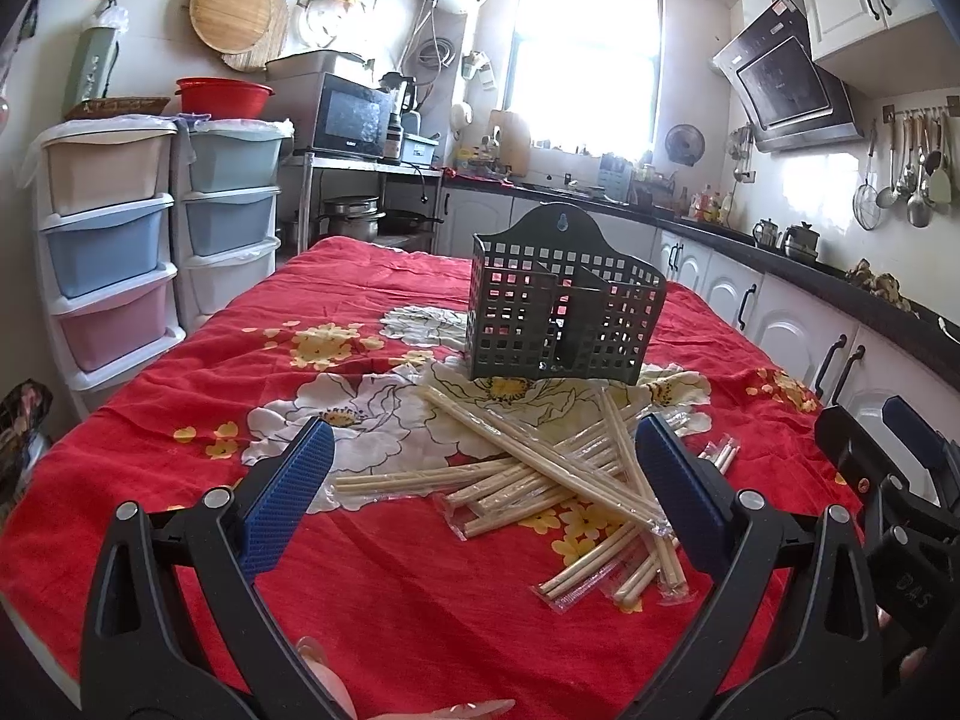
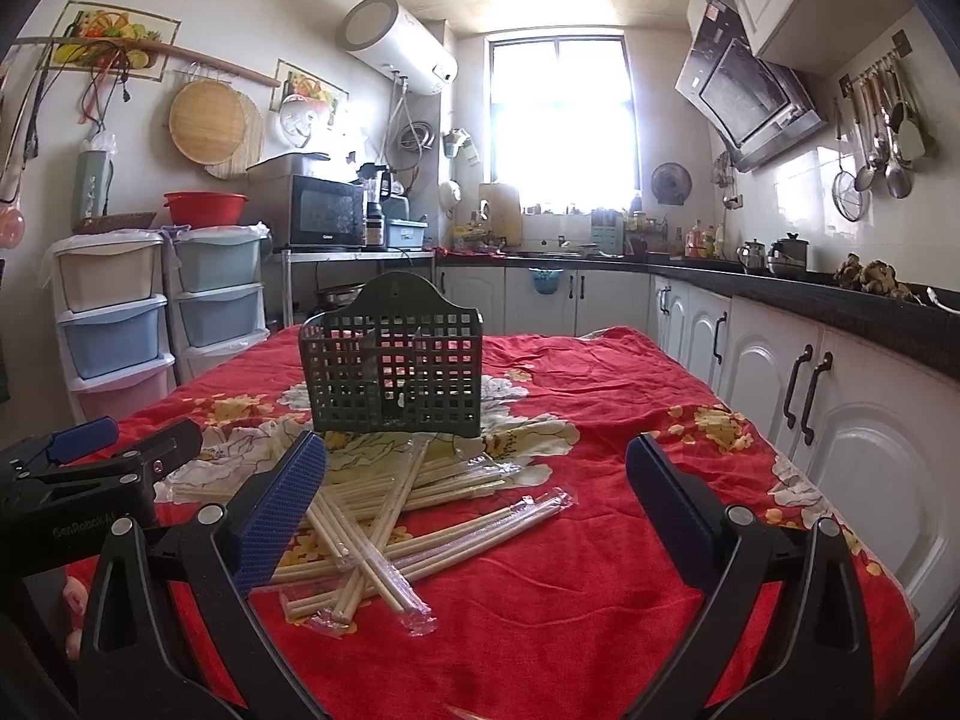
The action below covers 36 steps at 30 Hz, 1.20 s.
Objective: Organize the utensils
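The left gripper (image 1: 483, 468) hangs low over the near edge of the table (image 1: 150, 420), its blue pads spread wide and holding nothing; it faces the pile head-on, which reads as a ready stance before a first pick. Between and just beyond its pads lies the heap of wrapped chopsticks (image 1: 540, 480) — pairs in clear sleeves, crossed over one another on the red flowered cloth; the crossing matters, since a pair on top must come away first or it will drag its neighbours. Behind the heap, touching its far edge, stands the dark lattice utensil holder (image 1: 564, 306), upright, with inner dividers and apparently nothing in it — judged the destination. To the right, the right gripper (image 2: 477, 480) is likewise spread wide and empty, the pile lying toward its left pad; bare cloth fills its right half. The 2 grippers sit close side by side, so each could crowd the other's reach.
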Motion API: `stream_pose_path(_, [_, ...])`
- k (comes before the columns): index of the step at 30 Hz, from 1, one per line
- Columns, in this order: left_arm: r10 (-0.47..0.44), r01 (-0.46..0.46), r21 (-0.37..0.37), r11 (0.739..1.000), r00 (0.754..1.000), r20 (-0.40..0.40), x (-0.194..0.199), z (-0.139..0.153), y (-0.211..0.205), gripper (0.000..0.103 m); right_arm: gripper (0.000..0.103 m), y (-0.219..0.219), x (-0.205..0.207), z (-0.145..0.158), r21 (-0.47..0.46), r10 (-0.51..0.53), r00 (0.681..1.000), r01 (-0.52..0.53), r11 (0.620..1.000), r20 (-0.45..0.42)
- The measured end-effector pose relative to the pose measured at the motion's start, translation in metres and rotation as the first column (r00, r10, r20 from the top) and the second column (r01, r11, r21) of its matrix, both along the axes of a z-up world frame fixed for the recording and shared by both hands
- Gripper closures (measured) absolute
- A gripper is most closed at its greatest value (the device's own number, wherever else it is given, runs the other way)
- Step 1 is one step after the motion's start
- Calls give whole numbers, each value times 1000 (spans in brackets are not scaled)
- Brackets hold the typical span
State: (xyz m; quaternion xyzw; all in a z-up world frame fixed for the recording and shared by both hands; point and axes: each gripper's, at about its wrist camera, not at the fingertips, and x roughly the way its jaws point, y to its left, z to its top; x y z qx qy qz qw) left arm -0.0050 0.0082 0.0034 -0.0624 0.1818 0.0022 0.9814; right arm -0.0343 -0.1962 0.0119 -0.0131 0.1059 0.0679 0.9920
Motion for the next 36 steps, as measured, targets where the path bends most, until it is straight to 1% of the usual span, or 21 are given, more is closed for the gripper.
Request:
stream_pose_path(4, [18,-18,1,1000,1000,10,0,3,6,10,6,6,5,6,-19,46,999,-46,999,-7])
stream_pose_path(8, [33,-33,-19,999,999,13,2,7,16,10,6,17,12,12,-37,89,996,-90,995,-26])
stream_pose_path(13, [58,-59,-48,997,998,-26,13,13,33,10,6,25,25,16,-25,139,987,-142,990,-76])
stream_pose_path(17, [40,-46,-93,995,997,-65,25,16,51,10,6,30,34,16,-22,165,978,-169,985,-125])
stream_pose_path(21, [50,-62,-97,993,992,-112,41,20,63,10,6,34,49,19,-18,201,964,-207,978,-176])
stream_pose_path(25, [44,-59,-94,994,988,-149,57,24,71,10,7,36,64,23,-27,211,954,-222,975,-214])
stream_pose_path(27, [29,-44,-91,995,987,-161,65,27,72,10,14,37,73,25,-19,224,944,-235,972,-241])
stream_pose_path(30, [2,-16,-83,996,986,-168,76,30,72,10,20,37,87,25,-9,236,930,-248,969,-282])
stream_pose_path(32, [-29,12,-99,995,984,-178,86,31,72,10,22,37,96,24,-5,234,923,-248,969,-307])
stream_pose_path(34, [-65,42,-120,992,979,-193,95,30,71,10,26,38,107,22,0,243,908,-258,966,-341])
stream_pose_path(36, [-94,64,-141,988,970,-224,107,28,69,10,33,39,120,18,10,257,889,-273,962,-380])
